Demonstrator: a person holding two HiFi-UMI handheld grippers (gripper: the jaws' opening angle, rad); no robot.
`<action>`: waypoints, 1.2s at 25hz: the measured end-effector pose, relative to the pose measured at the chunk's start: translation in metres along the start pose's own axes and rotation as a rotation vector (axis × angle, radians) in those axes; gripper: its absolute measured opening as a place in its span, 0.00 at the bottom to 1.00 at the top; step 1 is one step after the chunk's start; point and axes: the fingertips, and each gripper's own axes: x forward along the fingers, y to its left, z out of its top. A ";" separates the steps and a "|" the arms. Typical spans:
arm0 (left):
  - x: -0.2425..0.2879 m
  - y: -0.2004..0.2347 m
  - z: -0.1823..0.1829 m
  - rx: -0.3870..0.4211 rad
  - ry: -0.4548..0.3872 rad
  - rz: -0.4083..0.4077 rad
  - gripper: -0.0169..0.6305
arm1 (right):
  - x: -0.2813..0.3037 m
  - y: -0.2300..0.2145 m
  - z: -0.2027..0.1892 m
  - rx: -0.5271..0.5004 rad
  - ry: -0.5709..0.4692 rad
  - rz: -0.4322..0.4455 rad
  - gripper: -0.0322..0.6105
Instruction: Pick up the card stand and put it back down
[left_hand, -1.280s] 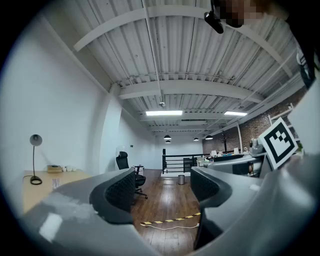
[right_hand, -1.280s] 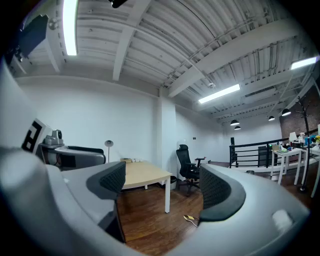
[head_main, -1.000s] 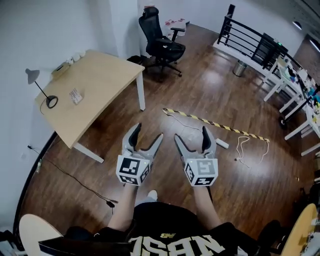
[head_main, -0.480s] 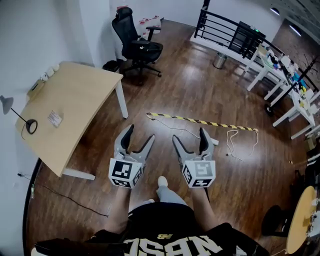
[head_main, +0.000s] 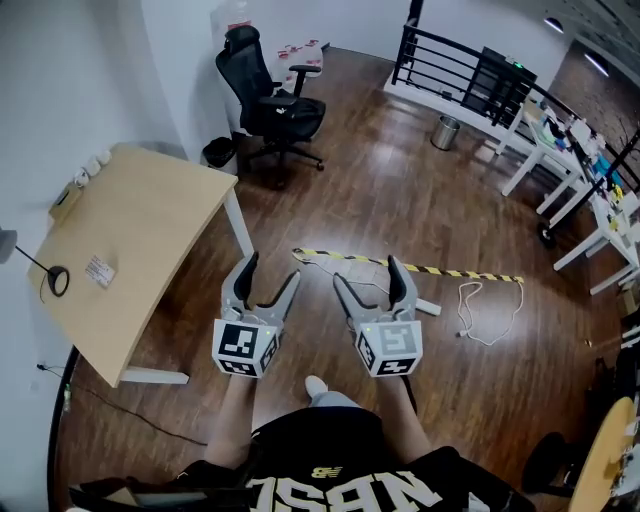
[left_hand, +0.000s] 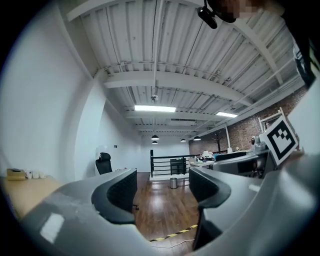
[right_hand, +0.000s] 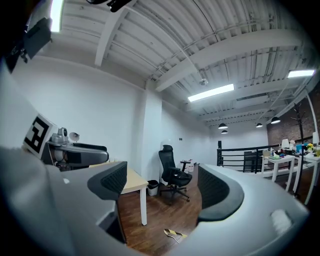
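Note:
A small white card-like item (head_main: 99, 271) lies flat on the light wooden table (head_main: 150, 220) at the left of the head view; whether it is the card stand is too small to tell. My left gripper (head_main: 271, 270) is held level in front of the body, over the wooden floor and right of the table's corner, with its jaws apart and nothing between them. Beside it, my right gripper (head_main: 366, 273) is open and empty too. The left gripper view shows the left gripper (left_hand: 162, 187) with only floor between its jaws. The right gripper (right_hand: 165, 182) frames the table's leg and a chair.
A black office chair (head_main: 270, 100) stands beyond the table. A yellow-black tape strip (head_main: 420, 268) and a white cable (head_main: 490, 310) lie on the floor ahead. A black railing (head_main: 460, 60), a bin (head_main: 446, 131) and white desks (head_main: 590, 180) are at the right. A lamp base (head_main: 58, 281) sits on the table.
The person has walked across the floor: the table has slid towards the left edge and the railing and desks have come into fuller view. Both grippers stay side by side, open and empty.

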 end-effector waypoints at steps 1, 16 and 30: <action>0.007 0.006 0.000 0.003 0.004 0.014 0.53 | 0.012 -0.002 0.002 -0.001 -0.004 0.019 0.74; -0.092 0.208 -0.003 0.011 0.020 0.543 0.53 | 0.200 0.222 0.021 -0.037 -0.046 0.650 0.73; -0.315 0.349 -0.041 -0.084 0.006 0.923 0.53 | 0.201 0.503 -0.004 -0.092 0.013 1.112 0.73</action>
